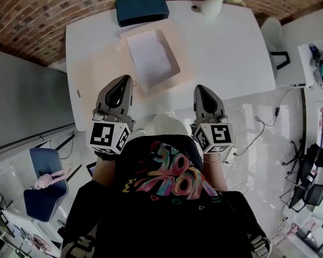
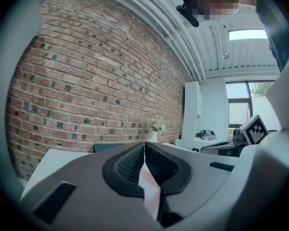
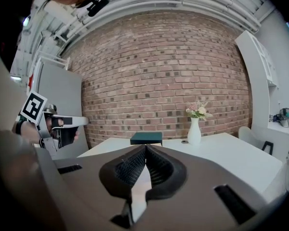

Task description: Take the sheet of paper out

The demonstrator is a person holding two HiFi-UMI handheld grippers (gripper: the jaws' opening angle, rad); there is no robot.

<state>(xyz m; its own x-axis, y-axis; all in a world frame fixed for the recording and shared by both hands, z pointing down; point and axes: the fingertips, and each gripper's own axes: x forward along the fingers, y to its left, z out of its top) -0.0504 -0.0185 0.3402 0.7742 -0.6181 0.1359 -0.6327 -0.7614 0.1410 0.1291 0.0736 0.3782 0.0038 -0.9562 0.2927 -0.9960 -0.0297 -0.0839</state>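
At the near edge of the white table [image 1: 226,52] | left gripper [image 1: 128,80] jaws pressed together, empty | right gripper [image 1: 201,88] jaws likewise closed, empty | left tip just beside tray [image 1: 171,46] corner | sheet of paper [image 1: 149,55] flat inside tray, untouched | dark blue box [image 1: 141,8], vase [image 1: 212,5] beyond

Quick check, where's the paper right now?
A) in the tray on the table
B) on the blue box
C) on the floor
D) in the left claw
A: the paper lies flat in the tray; the left claw and right claw are shut and empty.
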